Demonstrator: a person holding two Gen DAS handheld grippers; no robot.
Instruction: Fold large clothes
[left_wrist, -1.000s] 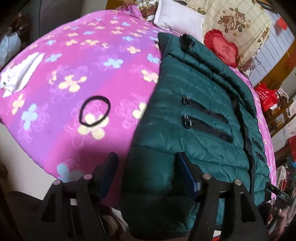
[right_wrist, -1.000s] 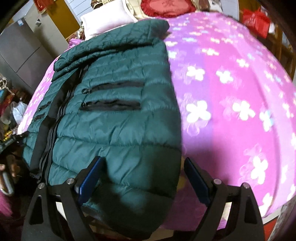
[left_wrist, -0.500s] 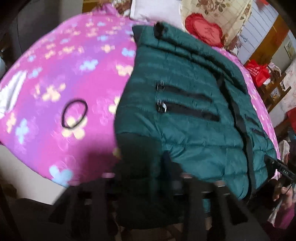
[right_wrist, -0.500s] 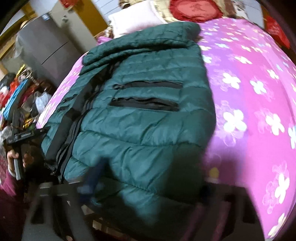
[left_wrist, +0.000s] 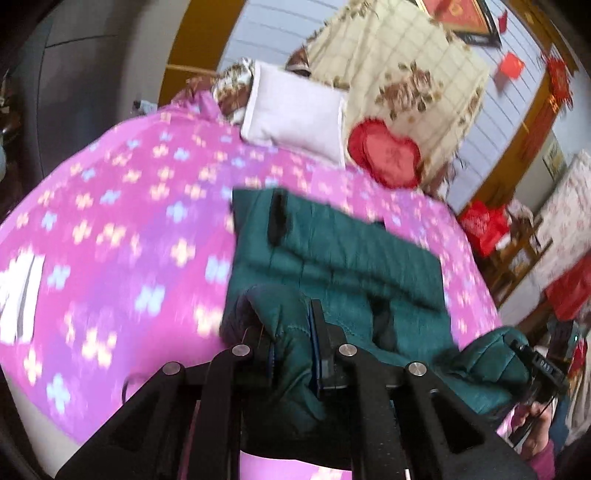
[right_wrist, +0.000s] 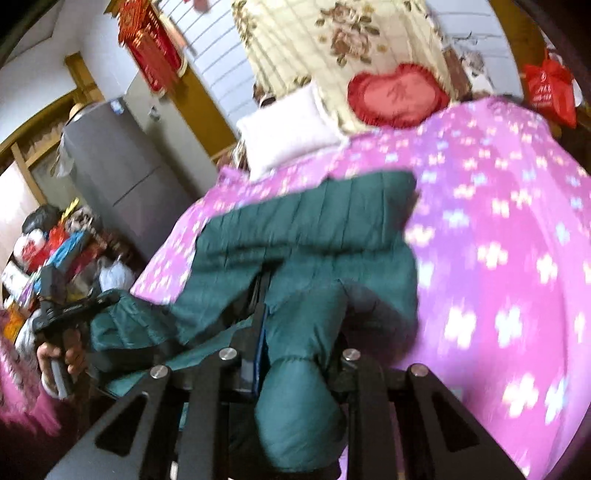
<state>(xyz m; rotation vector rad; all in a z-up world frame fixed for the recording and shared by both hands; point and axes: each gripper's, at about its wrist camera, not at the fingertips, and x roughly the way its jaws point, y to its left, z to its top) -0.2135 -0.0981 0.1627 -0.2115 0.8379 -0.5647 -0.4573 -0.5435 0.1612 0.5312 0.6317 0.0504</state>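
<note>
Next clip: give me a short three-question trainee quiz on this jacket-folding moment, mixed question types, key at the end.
1. True or false: both grippers are clamped on the green jacket.
2. Multiple choice: the red heart cushion lies (A) on the jacket, (B) at the head of the bed beside the white pillow, (C) on the floor.
3. Fill in: the bedspread is pink with a ____ pattern.

Key
1. True: the left gripper and right gripper each pinch a bunch of jacket fabric.
2. B
3. flower
</note>
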